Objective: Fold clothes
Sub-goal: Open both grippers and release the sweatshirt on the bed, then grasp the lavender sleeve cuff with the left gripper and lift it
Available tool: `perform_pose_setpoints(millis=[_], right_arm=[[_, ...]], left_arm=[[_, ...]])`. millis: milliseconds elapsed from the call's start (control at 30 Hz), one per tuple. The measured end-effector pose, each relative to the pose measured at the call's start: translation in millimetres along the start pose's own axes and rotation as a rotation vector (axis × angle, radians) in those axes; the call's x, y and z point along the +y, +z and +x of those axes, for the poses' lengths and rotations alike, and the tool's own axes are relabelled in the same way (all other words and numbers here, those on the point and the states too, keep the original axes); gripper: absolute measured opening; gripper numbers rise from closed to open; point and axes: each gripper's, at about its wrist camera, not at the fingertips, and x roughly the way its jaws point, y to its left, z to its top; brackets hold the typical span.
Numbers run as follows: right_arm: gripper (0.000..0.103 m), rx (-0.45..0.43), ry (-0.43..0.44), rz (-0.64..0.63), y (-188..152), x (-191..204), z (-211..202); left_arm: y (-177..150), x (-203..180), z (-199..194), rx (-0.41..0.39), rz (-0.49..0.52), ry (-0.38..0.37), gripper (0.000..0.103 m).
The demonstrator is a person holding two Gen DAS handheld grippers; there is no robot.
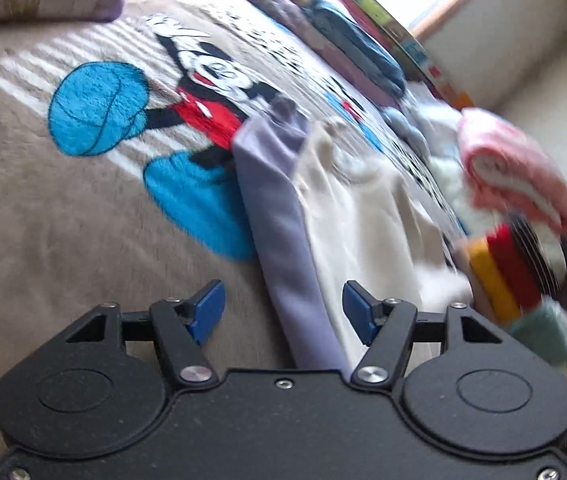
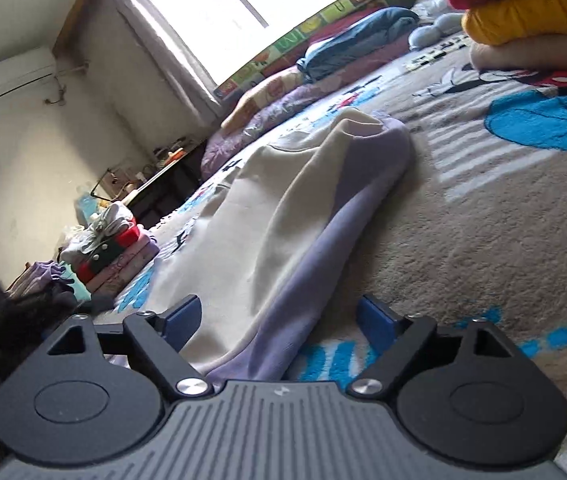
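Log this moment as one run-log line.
left gripper: open, empty | right gripper: open, empty | cream-and-lilac garment: lying lengthwise on cartoon blanket, between both jaws, unpinched | folded stack: beside

Here's my garment (image 1: 347, 216): cream body with a lilac sleeve (image 1: 279, 216) lying along its left edge, folded into a long narrow strip on the fleece blanket. In my left view it runs from bottom centre up to mid-frame, slightly blurred. In my right view the same cream-and-lilac piece (image 2: 283, 208) stretches from bottom centre towards the middle, softly wrinkled, its far end bunched.
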Motion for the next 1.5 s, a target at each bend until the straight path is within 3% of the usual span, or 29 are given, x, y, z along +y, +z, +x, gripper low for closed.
perform_pose_setpoints(millis=[200,233,267,367,567,600,733,800,900,1000,1033,1200,1333,1500], right_arm=[[0.089,-0.021,0.034,0.008,-2,-5,-1],[0.089,-0.023,0.04,0.011,-2,-6,-1],[0.089,-0.025,0.045,0.014,-3,-7,-1],[0.089,-0.03,0.055,0.018,-3,-8,-3],[0.09,-0.045,0.083,0.036,-5,-12,-5],[0.09,-0.046,0.087,0.039,-5,-12,-5],[0.09,-0.049,0.096,0.047,-5,-13,-6],[0.09,-0.051,0.097,0.048,-5,-13,-7],[0.09,-0.052,0.1,0.05,-5,-13,-7],[0.09,-0.052,0.102,0.051,-5,-13,-7],[0.09,-0.053,0.103,0.051,-5,-13,-7],[0.091,-0.052,0.104,0.052,-5,-12,-7],[0.091,-0.052,0.105,0.053,-5,-13,-7],[0.091,-0.051,0.108,0.054,-5,-13,-6]], left_arm=[[38,-5,44,-0.054,-0.01,0.044,0.062],[44,-11,49,-0.061,0.02,0.065,0.043],[47,-22,53,-0.065,0.079,0.087,0.032],[50,-59,64,-0.071,0.296,0.138,0.018],[-29,-150,98,-0.029,1.051,0.301,0.015],[-42,-153,104,-0.015,1.125,0.314,0.015],[-68,-155,115,0.056,1.24,0.306,0.015],[-63,-154,107,0.094,1.223,0.244,0.015],[-46,-150,82,0.137,1.141,0.116,0.026],[-17,-143,57,0.099,0.986,0.003,0.044],[-7,-140,50,0.082,0.927,-0.026,0.044],[57,-110,52,-0.042,0.582,-0.051,0.044],[98,-82,81,-0.065,0.35,-0.044,0.043],[119,-66,127,-0.007,0.285,-0.06,0.043]])
